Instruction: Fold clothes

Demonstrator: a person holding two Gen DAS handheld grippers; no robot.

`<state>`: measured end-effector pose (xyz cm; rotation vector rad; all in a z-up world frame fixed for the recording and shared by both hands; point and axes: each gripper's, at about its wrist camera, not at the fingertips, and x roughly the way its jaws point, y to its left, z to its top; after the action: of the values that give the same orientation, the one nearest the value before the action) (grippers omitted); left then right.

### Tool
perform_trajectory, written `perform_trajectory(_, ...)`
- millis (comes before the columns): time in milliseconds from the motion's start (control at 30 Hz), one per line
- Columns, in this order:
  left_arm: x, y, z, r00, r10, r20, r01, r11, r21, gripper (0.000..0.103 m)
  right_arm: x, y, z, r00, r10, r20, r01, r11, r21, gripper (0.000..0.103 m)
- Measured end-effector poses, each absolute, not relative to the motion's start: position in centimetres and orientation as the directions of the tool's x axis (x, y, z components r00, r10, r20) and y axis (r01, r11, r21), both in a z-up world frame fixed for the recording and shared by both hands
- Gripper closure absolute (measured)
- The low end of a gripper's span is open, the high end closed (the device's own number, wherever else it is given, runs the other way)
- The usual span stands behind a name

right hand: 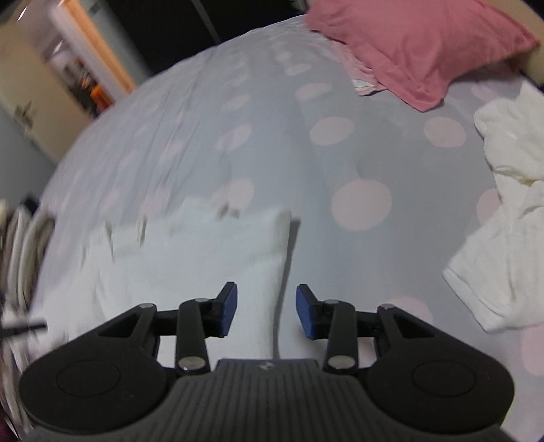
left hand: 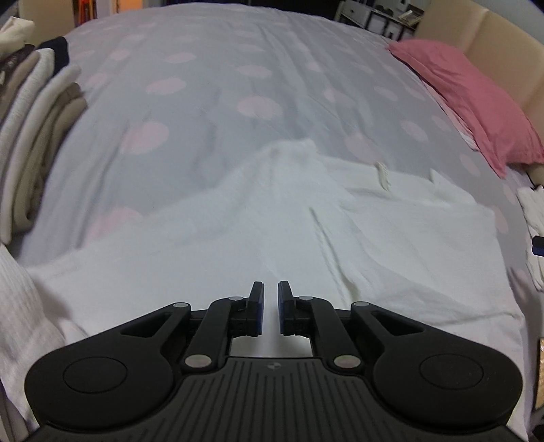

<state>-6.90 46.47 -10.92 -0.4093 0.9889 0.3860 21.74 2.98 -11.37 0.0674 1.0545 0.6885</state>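
Observation:
A white garment [left hand: 272, 217] lies spread and wrinkled on the bed, filling the near half of the left wrist view. My left gripper [left hand: 270, 289] hovers over its near part, jaws a small gap apart with nothing between them. In the right wrist view the same white garment [right hand: 204, 258] shows a folded straight right edge. My right gripper [right hand: 266, 292] is open and empty above that edge. A second crumpled white garment [right hand: 503, 217] lies to the right on the bed.
The bed has a grey duvet with pink dots [left hand: 210, 88]. A pink pillow [left hand: 476, 102] lies at the far right by the beige headboard [left hand: 489, 30]. A stack of folded clothes [left hand: 37, 136] sits at the left edge. A doorway [right hand: 85, 68] shows far left.

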Motion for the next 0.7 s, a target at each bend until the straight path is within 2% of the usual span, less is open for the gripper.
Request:
perform_trajectory(167,-6.6,49.6,-12.1,0.479,0.167,-0.862,-0.526,0.840,-0.129,0.097,26.6,5.4,-13.7,0.311,0.574,-0.757,-0.393,0.803,0.447,0.060)
perform_trajectory(300,-6.4,51.1,-13.4,0.463,0.175,-0.869,-0.546,0.829,-0.124,0.097,29.4,7.1,-16.0,0.317,0.554,-0.770,-0.334,0.825,0.456,0.057)
perform_trajectory(467,-6.5,52.0,-14.9,0.454,0.165,-0.875,-0.554,0.822,-0.133,0.097,30.6,8.6,-18.6,0.262,0.609,-0.749,-0.288,0.790,0.541,0.057)
perform_trajectory(500,-6.6,52.0,-15.1,0.453,0.163,-0.877,-0.556,0.820,-0.135,0.097,30.3,9.1,-18.7,0.255,0.614,-0.747,-0.312,0.783,0.538,0.060)
perform_trajectory(567,-6.7,51.9,-15.5,0.453,0.160,-0.877,-0.559,0.818,-0.139,0.097,29.6,10.3,-18.6,0.247,0.594,-0.765,-0.375,0.787,0.490,0.091)
perform_trajectory(600,-6.8,51.8,-15.5,0.456,0.161,-0.875,-0.559,0.817,-0.141,0.097,29.3,10.8,-18.5,0.246,0.581,-0.776,-0.400,0.790,0.464,0.097)
perform_trajectory(700,-7.2,51.7,-15.2,0.462,0.165,-0.871,-0.556,0.819,-0.140,0.097,28.2,10.8,-17.2,0.322,0.550,-0.770,-0.444,0.806,0.390,0.097)
